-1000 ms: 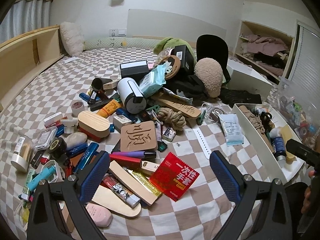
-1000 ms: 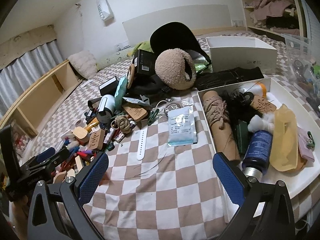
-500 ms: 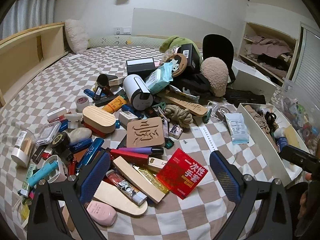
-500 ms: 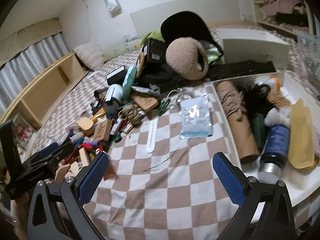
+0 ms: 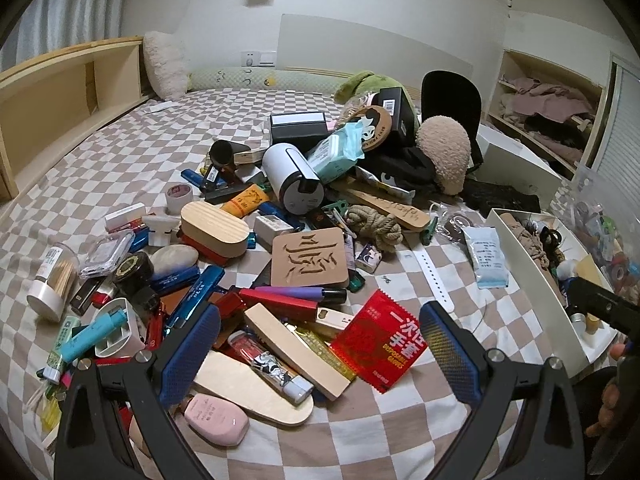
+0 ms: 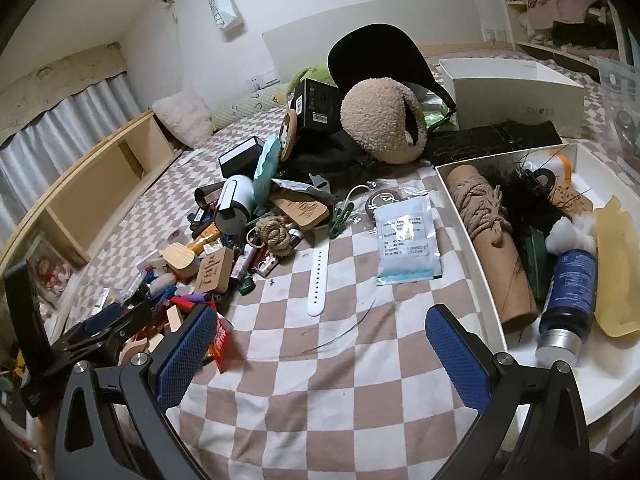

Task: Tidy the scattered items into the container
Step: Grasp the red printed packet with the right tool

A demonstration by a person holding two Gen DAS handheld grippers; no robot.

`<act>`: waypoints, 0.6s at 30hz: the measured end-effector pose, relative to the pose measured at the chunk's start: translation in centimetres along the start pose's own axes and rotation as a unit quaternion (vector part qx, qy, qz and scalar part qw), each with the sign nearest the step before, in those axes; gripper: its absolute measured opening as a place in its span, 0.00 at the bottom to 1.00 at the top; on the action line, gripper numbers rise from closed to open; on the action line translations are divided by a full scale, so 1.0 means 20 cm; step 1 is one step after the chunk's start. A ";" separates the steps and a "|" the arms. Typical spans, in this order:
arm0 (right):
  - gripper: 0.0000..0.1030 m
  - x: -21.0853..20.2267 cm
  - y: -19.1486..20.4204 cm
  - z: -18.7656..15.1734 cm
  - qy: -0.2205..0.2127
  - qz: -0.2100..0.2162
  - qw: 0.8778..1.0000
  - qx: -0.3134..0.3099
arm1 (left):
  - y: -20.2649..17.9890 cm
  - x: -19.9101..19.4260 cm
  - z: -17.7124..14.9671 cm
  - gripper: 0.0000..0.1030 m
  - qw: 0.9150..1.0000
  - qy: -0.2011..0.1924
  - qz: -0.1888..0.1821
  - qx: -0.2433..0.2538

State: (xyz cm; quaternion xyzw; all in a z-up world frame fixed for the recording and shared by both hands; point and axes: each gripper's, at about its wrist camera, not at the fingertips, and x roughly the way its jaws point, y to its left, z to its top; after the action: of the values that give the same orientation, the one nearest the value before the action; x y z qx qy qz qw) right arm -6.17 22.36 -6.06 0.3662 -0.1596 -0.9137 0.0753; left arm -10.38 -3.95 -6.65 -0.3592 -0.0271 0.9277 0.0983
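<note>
Hovering: left gripper [image 5: 320,344], jaws wide, empty, over red sachet [image 5: 378,346]
Right gripper [image 6: 320,354]: wide, empty
White tray [image 6: 472,236]: rightward, part-filled

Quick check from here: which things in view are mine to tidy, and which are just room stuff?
Job:
- white tray, the container
- red packet
- carved wooden coaster
- white watch strap
- blue-white sachet
- rope knot

Room stuff:
- pillow
- shelf clothes
- curtain
</note>
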 end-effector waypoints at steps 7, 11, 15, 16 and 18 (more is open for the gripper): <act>1.00 0.03 0.02 0.00 0.002 0.004 1.000 -0.003 | 0.01 0.00 -0.01 0.98 1.000 -0.001 0.005 -0.001; 1.00 0.06 0.03 -0.01 0.009 0.002 1.000 -0.010 | 0.03 0.01 -0.01 0.98 1.000 0.001 -0.004 -0.012; 1.00 0.09 0.03 -0.01 0.017 0.004 1.000 -0.015 | 0.03 0.01 -0.02 0.98 1.000 -0.004 0.013 -0.016; 1.00 0.10 0.03 -0.01 0.020 0.005 1.000 -0.016 | 0.03 0.01 -0.02 0.98 1.000 -0.004 0.018 -0.016; 1.00 0.12 0.03 -0.02 0.029 0.008 0.999 -0.016 | 0.04 0.01 -0.03 0.98 1.000 -0.004 0.027 -0.015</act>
State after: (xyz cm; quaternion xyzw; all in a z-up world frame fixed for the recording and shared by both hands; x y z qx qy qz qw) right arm -7.73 21.12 -7.69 0.3899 -0.1461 -0.9044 0.0932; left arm -10.24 -4.62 -7.32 -0.3571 -0.0314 0.9311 0.0674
